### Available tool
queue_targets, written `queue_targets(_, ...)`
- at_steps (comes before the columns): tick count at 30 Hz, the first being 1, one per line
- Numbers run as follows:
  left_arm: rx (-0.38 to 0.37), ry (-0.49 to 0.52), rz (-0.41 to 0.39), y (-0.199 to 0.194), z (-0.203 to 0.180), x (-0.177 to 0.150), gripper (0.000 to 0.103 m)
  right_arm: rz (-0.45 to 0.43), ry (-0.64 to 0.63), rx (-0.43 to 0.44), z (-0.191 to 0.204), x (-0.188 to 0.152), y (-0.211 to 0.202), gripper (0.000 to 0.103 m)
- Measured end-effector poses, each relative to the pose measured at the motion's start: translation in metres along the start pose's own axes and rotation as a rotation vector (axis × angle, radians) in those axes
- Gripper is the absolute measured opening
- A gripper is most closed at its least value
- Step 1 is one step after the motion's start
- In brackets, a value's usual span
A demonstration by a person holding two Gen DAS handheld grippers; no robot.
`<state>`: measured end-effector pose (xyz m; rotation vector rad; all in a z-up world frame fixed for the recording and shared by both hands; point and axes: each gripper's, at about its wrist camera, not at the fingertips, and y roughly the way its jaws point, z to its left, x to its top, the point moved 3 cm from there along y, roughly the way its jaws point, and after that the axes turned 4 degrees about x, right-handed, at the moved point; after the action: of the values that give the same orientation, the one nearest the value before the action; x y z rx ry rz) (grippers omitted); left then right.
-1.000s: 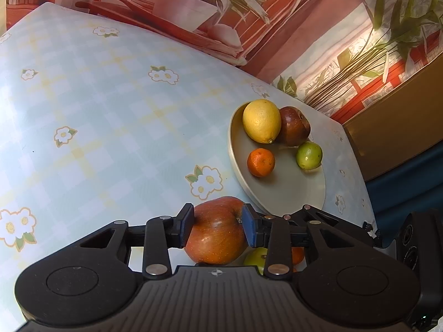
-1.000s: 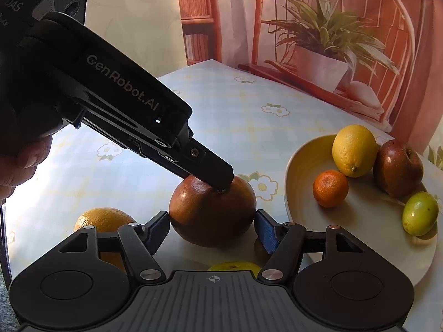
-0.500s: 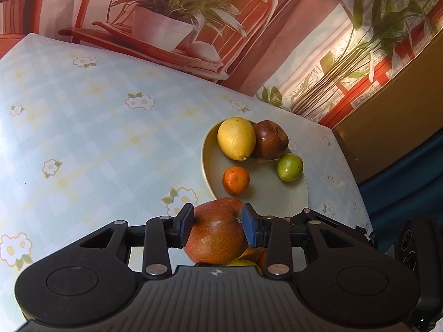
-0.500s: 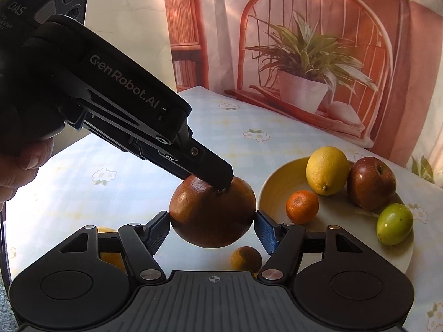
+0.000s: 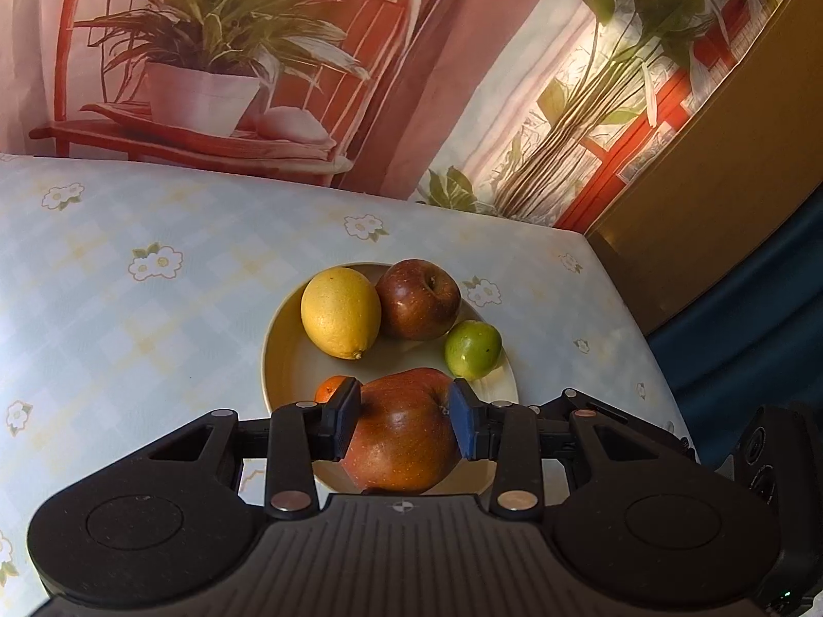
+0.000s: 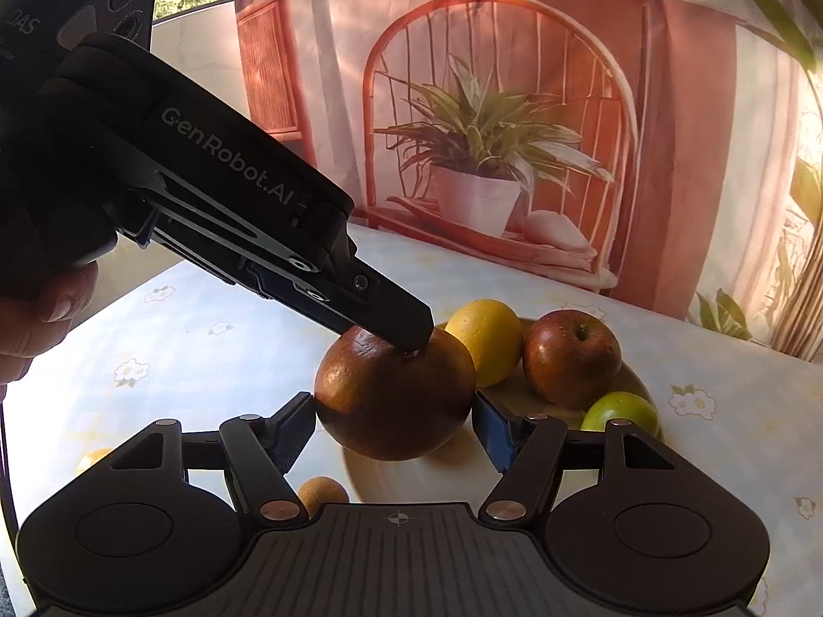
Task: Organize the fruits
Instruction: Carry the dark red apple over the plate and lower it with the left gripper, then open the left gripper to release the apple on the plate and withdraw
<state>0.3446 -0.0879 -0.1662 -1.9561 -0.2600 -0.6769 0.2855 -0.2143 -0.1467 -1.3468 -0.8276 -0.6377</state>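
A big red-orange apple (image 5: 401,432) hangs over the near part of the cream plate (image 5: 272,360). My left gripper (image 5: 404,419) is shut on it, blue pads pressing both sides. In the right wrist view the same apple (image 6: 396,401) sits between the pads of my right gripper (image 6: 396,411), which touch its left and right sides, while a left finger (image 6: 391,319) rests on its top. On the plate lie a lemon (image 5: 339,311), a dark red apple (image 5: 417,298), a green lime (image 5: 472,349) and a mandarin (image 5: 329,389), half hidden by my finger.
A small orange fruit (image 6: 321,493) and a yellow-orange one (image 6: 92,457) lie on the flowered tablecloth (image 5: 128,308) near me. A printed backdrop (image 5: 463,77) hangs behind the table's far edge. A hand (image 6: 36,319) holds the left gripper.
Both grippers rose with the big apple and carried it toward the plate; it now hangs over the plate's near part instead of beside it. The jaws kept their width.
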Motion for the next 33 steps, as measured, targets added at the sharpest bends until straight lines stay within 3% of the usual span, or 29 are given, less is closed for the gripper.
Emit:
queue_targets(9,0.0,0.019,0.054,0.042,-0.018,0.011,0.039,0.035,0.009,-0.052,-0.038,-0.011,0.01,0.063)
queue_targets(20,0.012,0.014,0.086,0.068,-0.013,0.014,0.04,0.078,0.008,-0.077,-0.052,-0.02,0.032,0.063)
queue_targets(33,0.018,-0.015,0.018,0.048,0.007,0.023,0.04,0.07,-0.005,-0.095,-0.049,-0.015,0.048,0.063)
